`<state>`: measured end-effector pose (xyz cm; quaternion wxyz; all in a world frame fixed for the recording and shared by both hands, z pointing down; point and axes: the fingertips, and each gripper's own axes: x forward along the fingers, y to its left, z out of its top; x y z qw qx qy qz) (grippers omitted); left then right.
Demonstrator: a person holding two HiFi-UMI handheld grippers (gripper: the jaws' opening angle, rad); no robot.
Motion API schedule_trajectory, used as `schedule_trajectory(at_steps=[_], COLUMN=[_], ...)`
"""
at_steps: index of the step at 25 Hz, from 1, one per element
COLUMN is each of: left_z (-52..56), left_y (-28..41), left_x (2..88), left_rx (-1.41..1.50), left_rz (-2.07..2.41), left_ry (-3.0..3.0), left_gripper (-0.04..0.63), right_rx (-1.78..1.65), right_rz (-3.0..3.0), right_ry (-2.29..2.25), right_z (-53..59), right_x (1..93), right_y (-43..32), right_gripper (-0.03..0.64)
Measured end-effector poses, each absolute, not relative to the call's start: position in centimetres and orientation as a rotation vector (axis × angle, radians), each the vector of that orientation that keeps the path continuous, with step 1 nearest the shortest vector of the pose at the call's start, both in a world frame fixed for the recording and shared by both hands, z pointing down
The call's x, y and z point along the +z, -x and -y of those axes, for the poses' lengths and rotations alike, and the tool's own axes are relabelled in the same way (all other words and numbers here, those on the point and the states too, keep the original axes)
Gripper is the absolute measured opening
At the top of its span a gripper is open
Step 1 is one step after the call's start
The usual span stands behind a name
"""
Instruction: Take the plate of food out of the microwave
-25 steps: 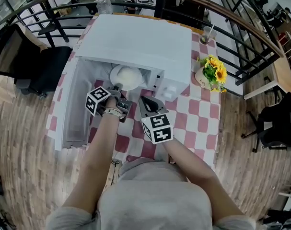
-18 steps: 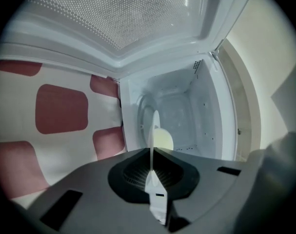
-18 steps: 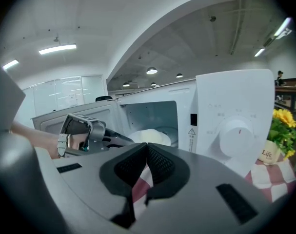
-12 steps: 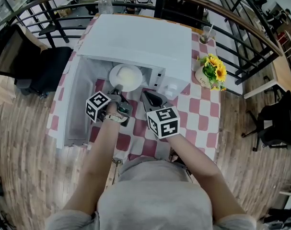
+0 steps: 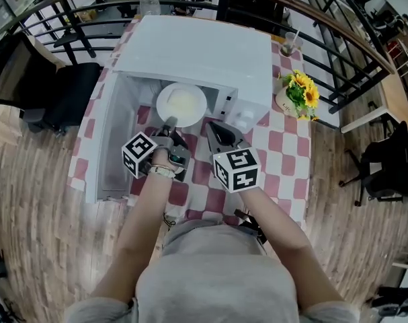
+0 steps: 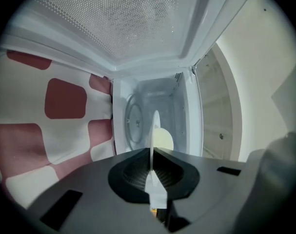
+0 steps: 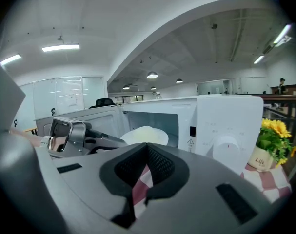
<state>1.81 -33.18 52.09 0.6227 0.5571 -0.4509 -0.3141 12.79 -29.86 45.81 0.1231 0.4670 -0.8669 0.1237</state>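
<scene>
The plate of food, clenched at its rim by the fingers of the left gripper, is drawn farther out of the microwave than before, so removal seems underway; the fingers of the right gripper are closed on nothing.

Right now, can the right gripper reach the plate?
Probably yes: the plate pokes out of the open microwave, left gripper clamped on its near rim; nothing stands between it and the right gripper.

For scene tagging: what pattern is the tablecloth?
The tablecloth is red-and-white checked; head view shows it best.
</scene>
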Motion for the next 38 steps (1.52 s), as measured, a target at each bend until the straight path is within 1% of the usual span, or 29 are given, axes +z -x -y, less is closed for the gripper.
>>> schedule_trajectory(at_steps=[11, 19, 32, 38], left_z=[29.6, 28.0, 25.3, 25.1], left_y=[-2.0, -3.1, -3.9, -3.9], left_x=[51.1, 49.7, 46.9, 46.3], left_rx=[-0.665, -0.693, -0.751, -0.783], left_rz=[0.981, 0.958, 0.975, 0.98], left_ry=[-1.342, -1.369, -1.382, -1.386], left_gripper=[0.014, 0.014, 0.014, 0.014], right_rx=[0.295, 0.28, 0.267, 0.177], right_rz=[2.472, 2.439, 2.466, 2.471], right_ry=[-1.572, -1.641, -1.665, -1.663], right_z=[27.4, 25.2, 22.9, 23.0], right_x=[44.5, 44.3, 43.0, 41.3], right_y=[-12.8, -13.9, -14.9, -15.2], right_gripper=[0.023, 0.023, 0.023, 0.023])
